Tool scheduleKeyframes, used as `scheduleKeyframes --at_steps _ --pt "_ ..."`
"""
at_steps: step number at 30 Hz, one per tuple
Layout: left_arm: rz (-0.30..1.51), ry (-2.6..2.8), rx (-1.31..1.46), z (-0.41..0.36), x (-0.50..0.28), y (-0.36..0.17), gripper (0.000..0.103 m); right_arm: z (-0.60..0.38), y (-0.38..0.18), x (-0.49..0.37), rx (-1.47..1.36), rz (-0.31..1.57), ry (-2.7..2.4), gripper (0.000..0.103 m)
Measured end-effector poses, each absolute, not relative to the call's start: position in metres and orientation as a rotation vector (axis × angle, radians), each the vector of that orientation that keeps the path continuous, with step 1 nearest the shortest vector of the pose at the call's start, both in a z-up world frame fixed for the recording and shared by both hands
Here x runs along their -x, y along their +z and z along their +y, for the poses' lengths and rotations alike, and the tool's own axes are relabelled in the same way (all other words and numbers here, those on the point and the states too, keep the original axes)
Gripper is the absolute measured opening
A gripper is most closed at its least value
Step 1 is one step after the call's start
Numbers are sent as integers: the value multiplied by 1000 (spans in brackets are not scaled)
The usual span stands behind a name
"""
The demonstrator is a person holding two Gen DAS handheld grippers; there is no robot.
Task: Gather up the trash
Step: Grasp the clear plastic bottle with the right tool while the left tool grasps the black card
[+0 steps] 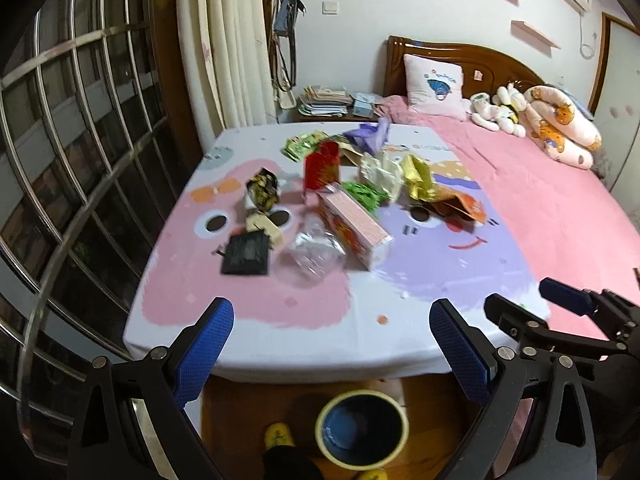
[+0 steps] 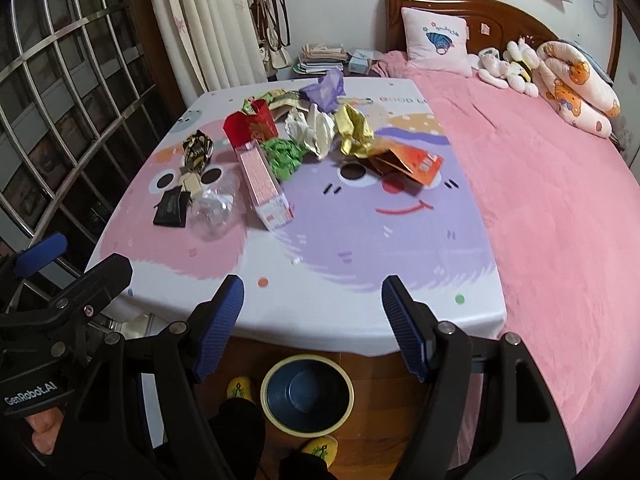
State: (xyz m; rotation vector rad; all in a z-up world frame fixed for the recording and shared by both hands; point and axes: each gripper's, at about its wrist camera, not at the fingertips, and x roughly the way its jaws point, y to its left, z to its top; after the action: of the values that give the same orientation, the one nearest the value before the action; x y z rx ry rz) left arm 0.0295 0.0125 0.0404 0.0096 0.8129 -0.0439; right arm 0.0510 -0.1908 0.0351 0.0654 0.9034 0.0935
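Trash lies scattered on the bed's cartoon sheet (image 2: 360, 240): a long pink box (image 1: 352, 228) (image 2: 264, 180), a clear crumpled plastic bottle (image 1: 316, 254) (image 2: 214, 212), a black packet (image 1: 246, 254) (image 2: 172, 208), a red carton (image 1: 322, 166) (image 2: 250, 126), green crumpled wrap (image 2: 284, 156), gold foil (image 2: 354, 130), an orange packet (image 2: 416, 164), white paper (image 2: 314, 128) and a purple bag (image 2: 324, 88). A blue bin with a yellow rim (image 1: 362, 428) (image 2: 307, 394) stands on the floor below the bed's edge. My left gripper (image 1: 332, 344) is open and empty. My right gripper (image 2: 312, 324) is open and empty.
Pink blanket (image 2: 540, 200) covers the bed's right side, with a pillow (image 2: 436, 40) and plush toys (image 2: 508, 66) at the headboard. A barred window (image 1: 60, 160) and a curtain (image 1: 228, 40) are at left. A nightstand with books (image 2: 324, 58) stands behind. Yellow slippers (image 2: 240, 388) are beside the bin.
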Motion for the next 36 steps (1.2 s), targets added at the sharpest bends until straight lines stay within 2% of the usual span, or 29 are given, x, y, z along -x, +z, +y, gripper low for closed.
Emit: scheduleKeyframes --at_steps 8,11,14,20,23,30,36 --pt "775 65 75 80 -86 51 100 -151 39 -101 -6 898 170 69" --pt "812 38 61 113 -118 51 100 -131 32 -129 15 941 195 63" --pt "860 -9 43 144 -145 40 100 -113 23 -156 -10 997 203 57" --pt "981 -88 -5 187 -188 -3 100 -94 -7 -203 -95 1117 173 55" --pt "1035 -122 -15 192 -200 -26 98 -95 -25 -224 -175 1188 136 51" --pt "1175 -221 -22 187 -245 -75 86 -107 -66 -253 -486 1340 58 49" --pt "1258 -299 -26 173 -269 -99 84 -105 -96 -268 -646 1413 20 49"
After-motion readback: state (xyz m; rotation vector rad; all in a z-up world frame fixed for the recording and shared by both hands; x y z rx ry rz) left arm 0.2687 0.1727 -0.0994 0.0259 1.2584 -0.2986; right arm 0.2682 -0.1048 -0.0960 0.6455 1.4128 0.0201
